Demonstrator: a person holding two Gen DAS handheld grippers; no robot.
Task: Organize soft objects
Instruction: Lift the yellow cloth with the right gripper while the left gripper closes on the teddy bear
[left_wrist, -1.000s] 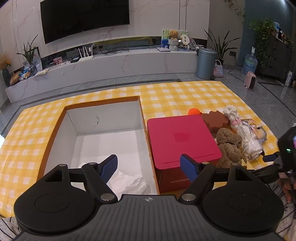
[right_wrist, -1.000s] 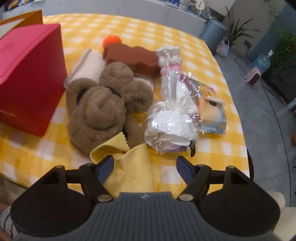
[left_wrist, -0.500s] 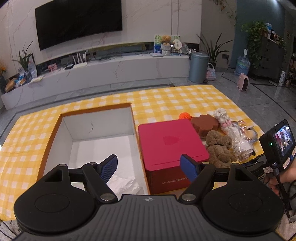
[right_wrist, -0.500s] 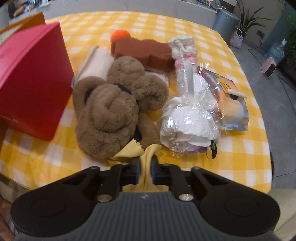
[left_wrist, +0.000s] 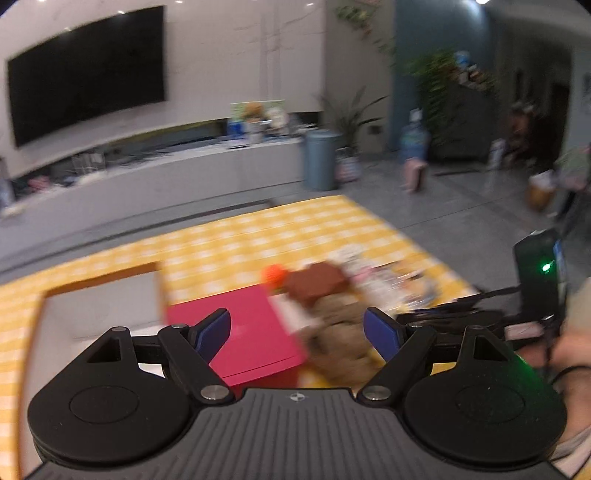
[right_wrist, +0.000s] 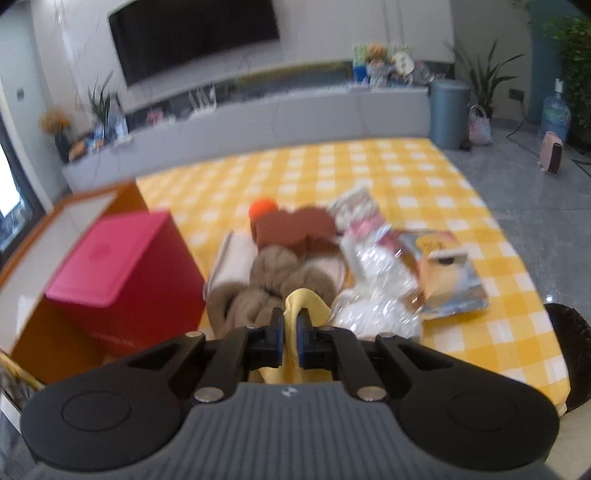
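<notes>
My right gripper (right_wrist: 290, 322) is shut on a yellow cloth (right_wrist: 303, 301), lifted above a brown plush toy (right_wrist: 275, 282). Behind the plush lie a brown sponge block (right_wrist: 295, 223), an orange ball (right_wrist: 261, 206), a white fabric piece (right_wrist: 238, 260) and wrapped soft items (right_wrist: 376, 266). My left gripper (left_wrist: 297, 326) hangs over the red box (left_wrist: 251, 332) and the brown plush (left_wrist: 338, 332); its jaws are opening and nothing is between them. The open white-lined cardboard box (left_wrist: 103, 306) sits to the left. Both views are blurred.
A yellow checked cloth (right_wrist: 369, 166) covers the table. The right hand-held gripper with its black camera (left_wrist: 535, 284) and a hand (left_wrist: 572, 350) show at the right of the left wrist view. A low TV bench (right_wrist: 258, 118), bin (right_wrist: 448, 110) and plants stand behind.
My right gripper closed on the yellow cloth and rose with it, tilting up toward the room. My left gripper swung right, from over the open box to over the red box and plush.
</notes>
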